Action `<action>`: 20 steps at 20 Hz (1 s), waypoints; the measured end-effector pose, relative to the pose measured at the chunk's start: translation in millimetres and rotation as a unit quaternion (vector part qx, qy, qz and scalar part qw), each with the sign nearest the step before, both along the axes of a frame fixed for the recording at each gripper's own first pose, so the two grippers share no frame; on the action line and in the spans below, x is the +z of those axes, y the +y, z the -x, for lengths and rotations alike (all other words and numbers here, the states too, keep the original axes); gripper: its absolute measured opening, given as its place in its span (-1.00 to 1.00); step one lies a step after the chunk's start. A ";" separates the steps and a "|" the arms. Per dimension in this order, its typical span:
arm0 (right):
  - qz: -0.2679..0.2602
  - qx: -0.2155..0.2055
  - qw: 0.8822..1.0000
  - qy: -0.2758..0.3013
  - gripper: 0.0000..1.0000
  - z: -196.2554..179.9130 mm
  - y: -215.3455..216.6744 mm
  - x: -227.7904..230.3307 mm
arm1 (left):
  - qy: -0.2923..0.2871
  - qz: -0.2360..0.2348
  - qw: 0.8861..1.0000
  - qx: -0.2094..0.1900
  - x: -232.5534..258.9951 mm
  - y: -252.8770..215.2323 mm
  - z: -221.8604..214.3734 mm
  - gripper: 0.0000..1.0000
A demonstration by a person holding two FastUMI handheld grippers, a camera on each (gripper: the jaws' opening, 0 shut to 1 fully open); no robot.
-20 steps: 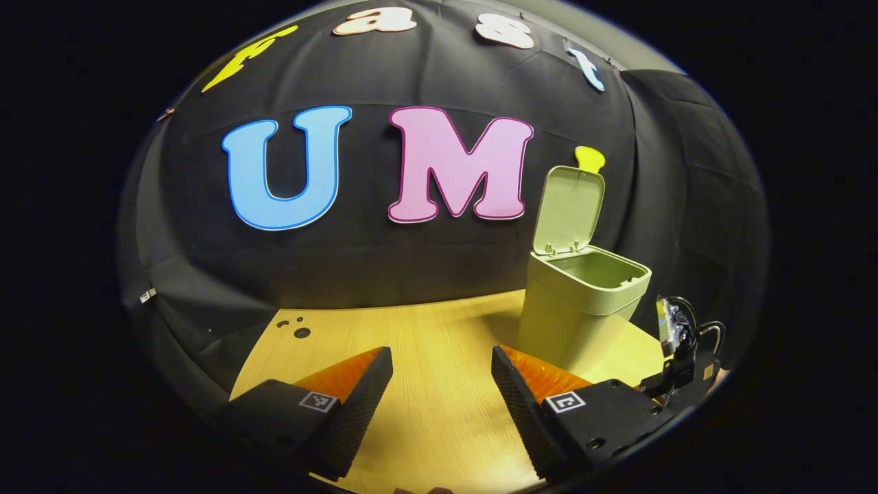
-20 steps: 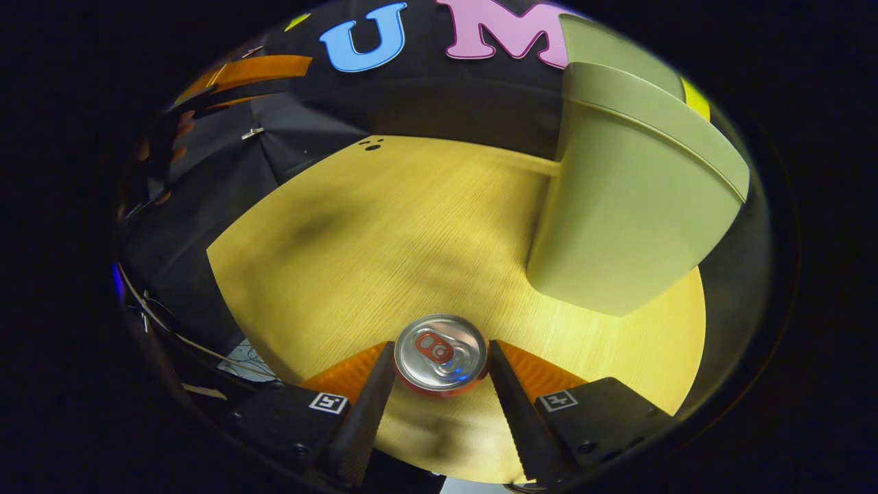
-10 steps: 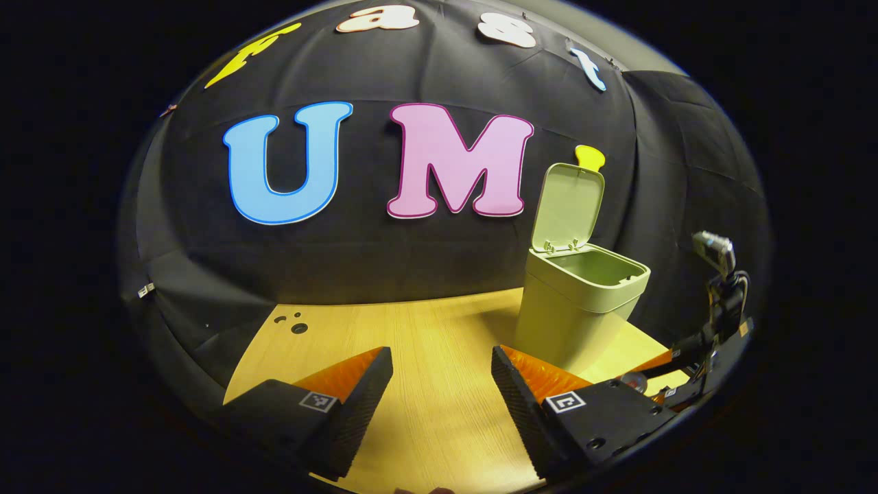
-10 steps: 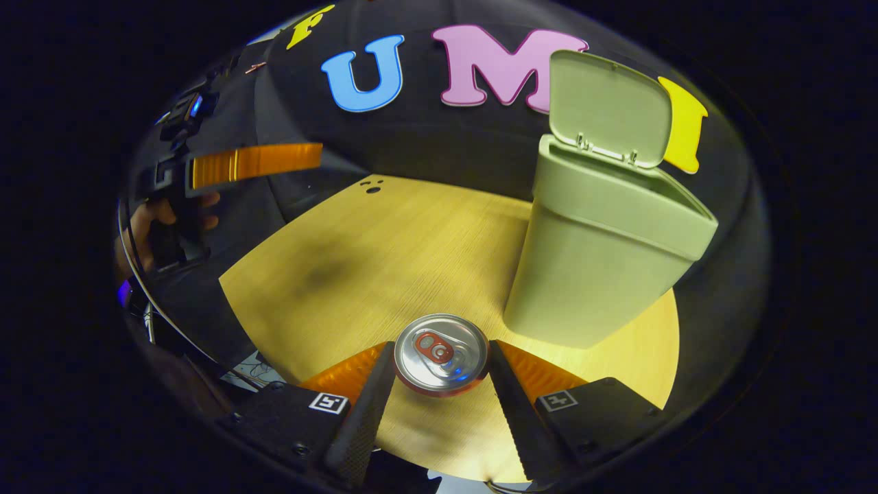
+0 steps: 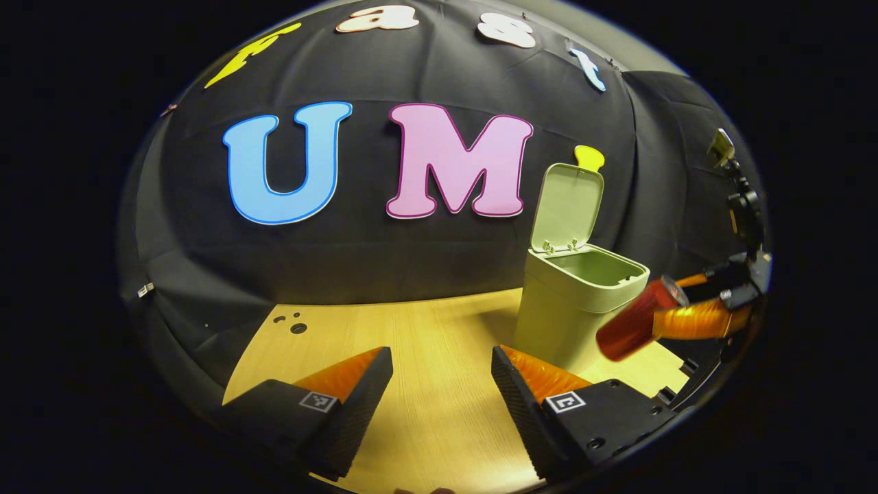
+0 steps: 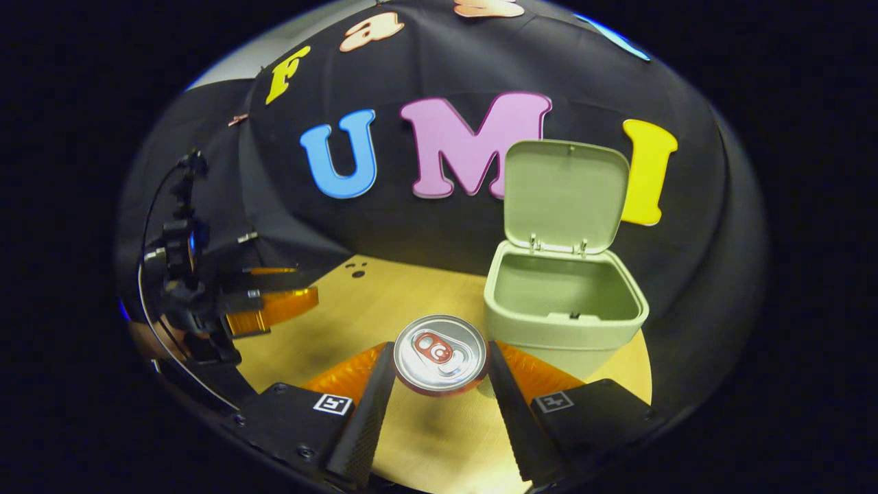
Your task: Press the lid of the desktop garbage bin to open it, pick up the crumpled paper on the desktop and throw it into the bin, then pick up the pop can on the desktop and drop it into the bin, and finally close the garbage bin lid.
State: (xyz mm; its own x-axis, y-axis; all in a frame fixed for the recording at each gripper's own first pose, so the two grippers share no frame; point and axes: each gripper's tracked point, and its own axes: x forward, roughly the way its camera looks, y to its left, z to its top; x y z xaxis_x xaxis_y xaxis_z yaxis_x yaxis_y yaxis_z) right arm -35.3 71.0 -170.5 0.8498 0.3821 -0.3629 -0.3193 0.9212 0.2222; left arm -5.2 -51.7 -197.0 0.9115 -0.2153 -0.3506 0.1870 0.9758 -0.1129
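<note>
Right gripper [image 6: 439, 370] has both fingers clamped on the red aluminium pop can [image 6: 440, 353], silver top facing the camera, held in the air in front of the pale green plastic garbage bin [image 6: 566, 309]. In the left gripper view the can [image 5: 634, 319] hangs tilted just beside the bin's rim. Bin lid [image 6: 566, 195] stands upright, the bin mouth is open, and the bin sits on the light wooden tabletop [image 5: 439, 343]. Left gripper [image 5: 442, 384] hovers low over the tabletop, fingers spread wide, holding nothing.
</note>
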 end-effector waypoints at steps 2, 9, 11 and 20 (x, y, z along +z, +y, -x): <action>-0.019 -0.017 0.999 -0.027 0.57 -13.7 -10.6 24.2 | 0.000 0.000 1.000 0.001 0.8 1.3 0.6 0.89; -0.063 -0.088 0.991 -0.074 0.55 -57.8 -57.9 60.0 | 0.001 0.001 1.000 0.004 -3.6 4.6 0.8 0.89; -0.063 -0.102 0.990 -0.075 0.56 -70.1 -68.6 57.4 | 0.003 0.000 1.000 0.004 -4.4 5.3 0.9 0.89; -0.025 -0.107 0.994 -0.026 0.57 -113.6 -79.8 3.1 | 0.008 -0.005 1.000 0.010 -5.6 11.1 0.9 0.89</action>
